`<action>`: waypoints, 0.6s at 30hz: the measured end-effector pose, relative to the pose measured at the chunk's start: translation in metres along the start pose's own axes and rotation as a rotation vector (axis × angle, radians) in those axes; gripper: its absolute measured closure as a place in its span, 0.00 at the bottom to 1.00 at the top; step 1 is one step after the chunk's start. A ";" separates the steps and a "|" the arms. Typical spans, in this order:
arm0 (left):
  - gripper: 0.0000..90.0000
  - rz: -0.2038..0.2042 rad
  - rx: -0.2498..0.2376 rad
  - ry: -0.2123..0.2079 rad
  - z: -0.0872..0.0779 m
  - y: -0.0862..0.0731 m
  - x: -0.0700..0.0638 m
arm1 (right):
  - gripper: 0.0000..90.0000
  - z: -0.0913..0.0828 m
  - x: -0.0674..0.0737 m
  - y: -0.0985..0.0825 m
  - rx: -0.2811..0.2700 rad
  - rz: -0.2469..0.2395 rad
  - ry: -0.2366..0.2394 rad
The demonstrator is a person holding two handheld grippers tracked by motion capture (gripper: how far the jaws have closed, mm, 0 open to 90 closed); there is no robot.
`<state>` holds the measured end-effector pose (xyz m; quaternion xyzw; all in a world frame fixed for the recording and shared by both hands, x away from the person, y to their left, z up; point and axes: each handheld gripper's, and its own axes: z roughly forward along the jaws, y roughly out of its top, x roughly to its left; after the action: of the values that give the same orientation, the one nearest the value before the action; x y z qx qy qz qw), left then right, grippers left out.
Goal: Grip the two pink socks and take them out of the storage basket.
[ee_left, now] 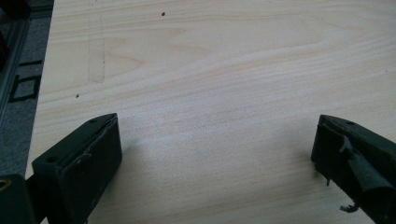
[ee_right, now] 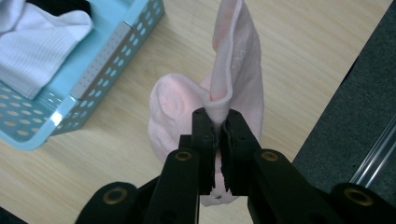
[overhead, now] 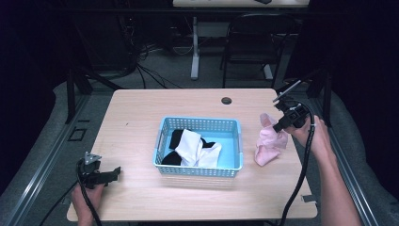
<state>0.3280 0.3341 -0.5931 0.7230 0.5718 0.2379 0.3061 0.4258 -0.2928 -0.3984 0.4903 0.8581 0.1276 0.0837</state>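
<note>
Left tool [ee_left: 215, 154] with jaws spread wide, bare light wooden table [ee_left: 210, 70] between them

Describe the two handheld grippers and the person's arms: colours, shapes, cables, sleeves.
Both grippers are black. The left gripper has blocky, thick-ended jaws and a grey three-cornered plate on top. The right gripper has two flat jaws on arms with brass-ringed holes, and a thin rod sticking up behind. A black cable trails from each. The forearms show no sleeves.
</note>
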 end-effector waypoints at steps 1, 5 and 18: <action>0.02 0.000 0.000 0.000 0.000 0.000 0.000 | 0.94 0.000 0.000 0.000 0.000 0.000 0.000; 0.02 0.001 0.000 0.000 0.000 0.000 0.000 | 0.94 0.011 -0.005 -0.006 0.007 0.023 -0.005; 0.02 0.000 0.000 0.000 0.000 0.000 0.000 | 0.94 0.066 -0.009 -0.014 0.053 0.066 0.007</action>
<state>0.3280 0.3342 -0.5931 0.7232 0.5717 0.2377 0.3060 0.4362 -0.2985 -0.4654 0.5201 0.8447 0.1093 0.0634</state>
